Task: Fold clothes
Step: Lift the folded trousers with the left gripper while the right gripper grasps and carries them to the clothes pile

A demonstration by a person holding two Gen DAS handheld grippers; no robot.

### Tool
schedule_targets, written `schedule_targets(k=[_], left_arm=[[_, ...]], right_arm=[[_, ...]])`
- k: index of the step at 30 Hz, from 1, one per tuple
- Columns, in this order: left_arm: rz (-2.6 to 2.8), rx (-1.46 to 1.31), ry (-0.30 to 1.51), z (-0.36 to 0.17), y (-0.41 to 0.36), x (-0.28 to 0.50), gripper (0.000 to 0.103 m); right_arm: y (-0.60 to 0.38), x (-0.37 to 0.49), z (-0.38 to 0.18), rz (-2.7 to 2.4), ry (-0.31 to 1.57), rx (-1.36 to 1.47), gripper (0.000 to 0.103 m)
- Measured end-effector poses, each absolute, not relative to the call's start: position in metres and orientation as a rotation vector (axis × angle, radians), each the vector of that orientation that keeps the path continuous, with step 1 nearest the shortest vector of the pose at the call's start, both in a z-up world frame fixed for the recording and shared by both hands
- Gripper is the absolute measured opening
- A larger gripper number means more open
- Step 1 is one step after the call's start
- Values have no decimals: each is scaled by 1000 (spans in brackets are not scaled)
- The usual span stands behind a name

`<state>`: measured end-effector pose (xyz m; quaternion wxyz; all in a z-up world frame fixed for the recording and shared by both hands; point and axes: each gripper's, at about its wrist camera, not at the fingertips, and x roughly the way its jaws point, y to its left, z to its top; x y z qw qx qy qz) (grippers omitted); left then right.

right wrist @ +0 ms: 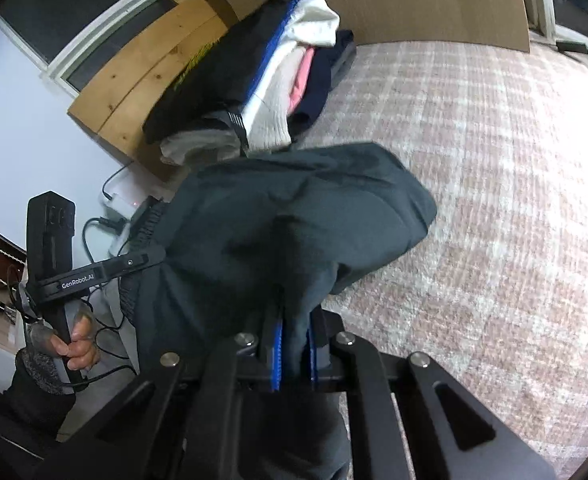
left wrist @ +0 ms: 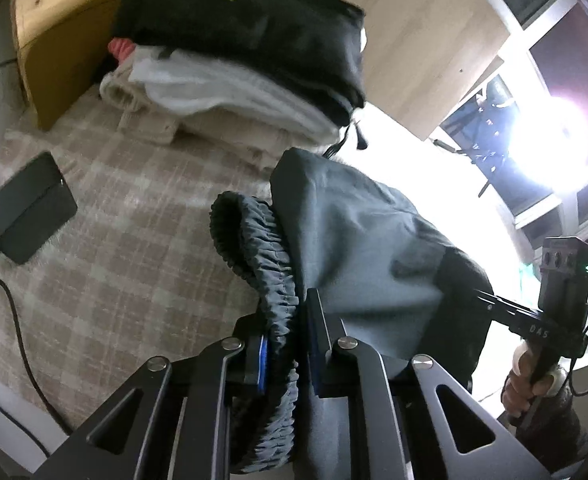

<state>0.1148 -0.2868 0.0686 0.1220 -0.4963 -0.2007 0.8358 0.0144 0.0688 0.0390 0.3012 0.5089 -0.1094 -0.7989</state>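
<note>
While a stack (left wrist: 250, 64) of folded clothes already sits at the bed's (left wrist: 134, 216) far edge by the headboard (right wrist: 142, 80), I judge the job well along. Dark shorts (right wrist: 294, 216) hang unfolded above the bed, my left gripper (left wrist: 284, 354) clamped on their waistband (left wrist: 254, 240) and my right gripper (right wrist: 294, 354) on their cloth.

Dark grey shorts (left wrist: 358, 248), elastic waistband (left wrist: 262, 264), bunched, lifted; probably off bed.

Clothes stack (left wrist: 238, 60) on bedspread (left wrist: 126, 240), probably against headboard (left wrist: 50, 40); garment (left wrist: 354, 240) before it.
</note>
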Motion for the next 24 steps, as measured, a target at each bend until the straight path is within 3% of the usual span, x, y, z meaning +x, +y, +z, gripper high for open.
schedule_targets(k=[13,24], left_arm=[[2605,-1115,-418,188,-281,73,12],[2786,-1000,-287,237,-322,0,12]], right_arm=[[56,-1,177,-2251,-155,991,9],[-8,-67,230,-2315,-92,829,8]])
